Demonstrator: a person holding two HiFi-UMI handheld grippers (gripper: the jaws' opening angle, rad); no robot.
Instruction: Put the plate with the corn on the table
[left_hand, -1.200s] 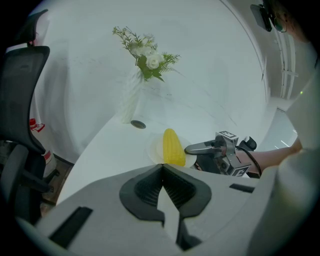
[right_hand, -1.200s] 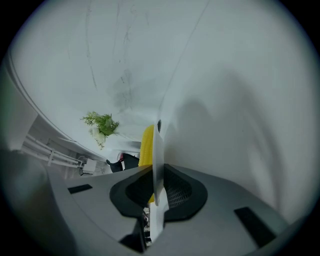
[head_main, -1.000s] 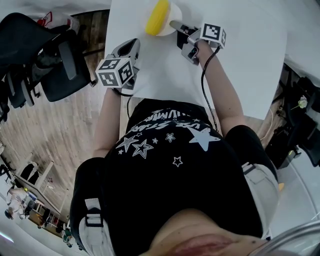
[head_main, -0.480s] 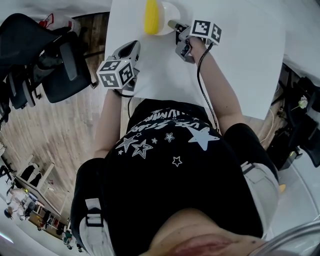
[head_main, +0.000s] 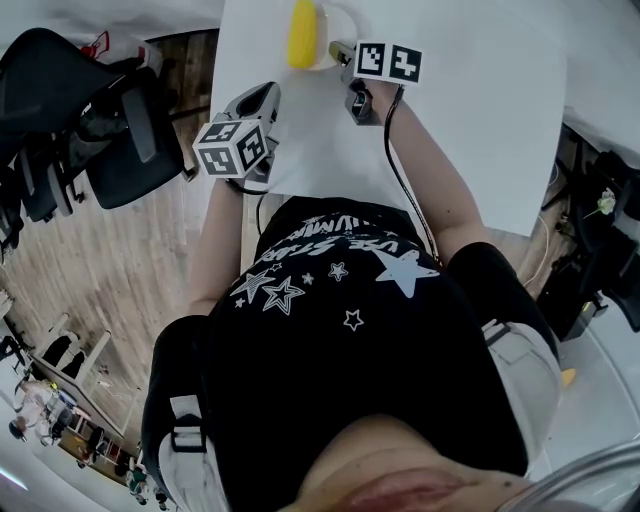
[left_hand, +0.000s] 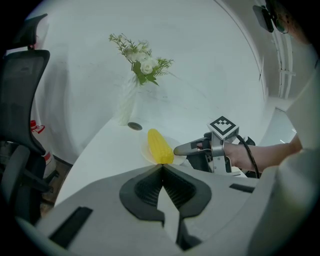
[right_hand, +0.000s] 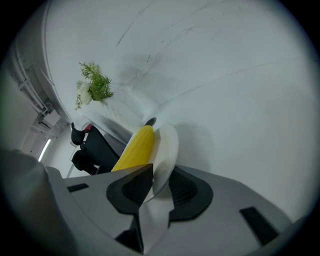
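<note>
A yellow corn cob lies on a small white plate at the far edge of the white table. My right gripper is at the plate's right rim. In the right gripper view the plate runs edge-on between the jaws of that gripper, with the corn on its left. Those jaws have just been opening and stand apart round the rim. My left gripper hovers shut and empty over the table's left side, short of the corn.
A white vase with white flowers stands on the table beyond the plate, and a small dark disc lies next to it. Black office chairs stand on the wooden floor to the left of the table.
The right gripper has rolled so that its marker cube faces up, and it has shifted a little left. The corn has swung from slanted to pointing straight away. The left gripper has stayed put.
</note>
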